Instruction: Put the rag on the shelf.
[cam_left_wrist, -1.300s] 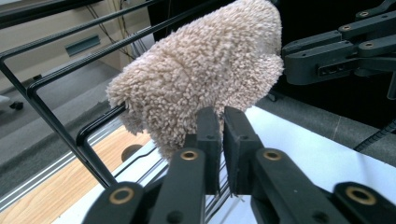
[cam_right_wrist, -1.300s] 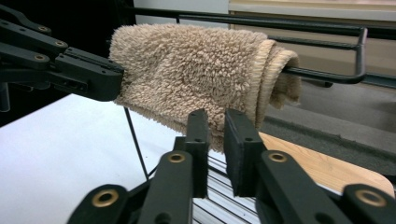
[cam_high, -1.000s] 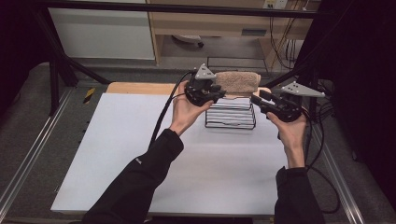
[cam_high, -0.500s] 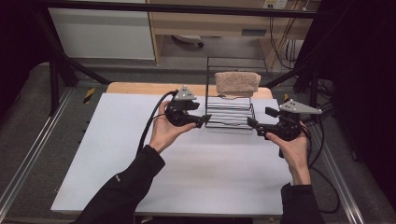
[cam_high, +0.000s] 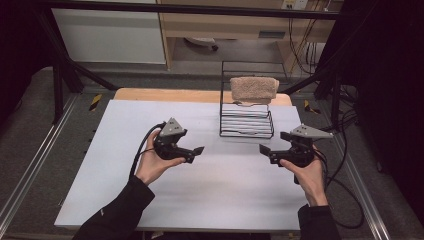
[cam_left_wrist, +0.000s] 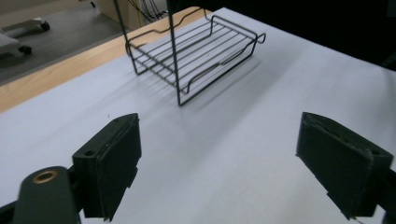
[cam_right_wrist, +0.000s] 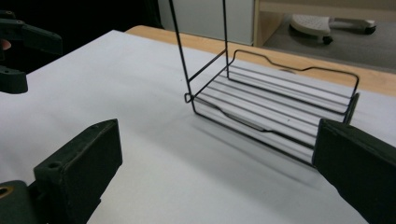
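Nearest us, toward the near edge of the tabletop (cam_high: 125, 200), we hold two grippers, one in each hand. The left gripper (cam_high: 197, 150) sits left of the middle and the right gripper (cam_high: 264, 149) near the right edge; the jaws of both have just been opening, and they now stand wide with nothing between them. Past them, toward the far edge and right of centre, stands one wire rack (cam_high: 247, 120) with thin upright posts. One towel (cam_high: 254, 89) hangs folded over its top bar, clear of the tabletop. We judge the towel light, soft and limp, likely to sag and drag once lifted, and not fragile or slippery. The best hold looks to be its two upper corners by the bar, one gripper to each, lifting straight up. The rack seems light too and may tip if the cloth snags.
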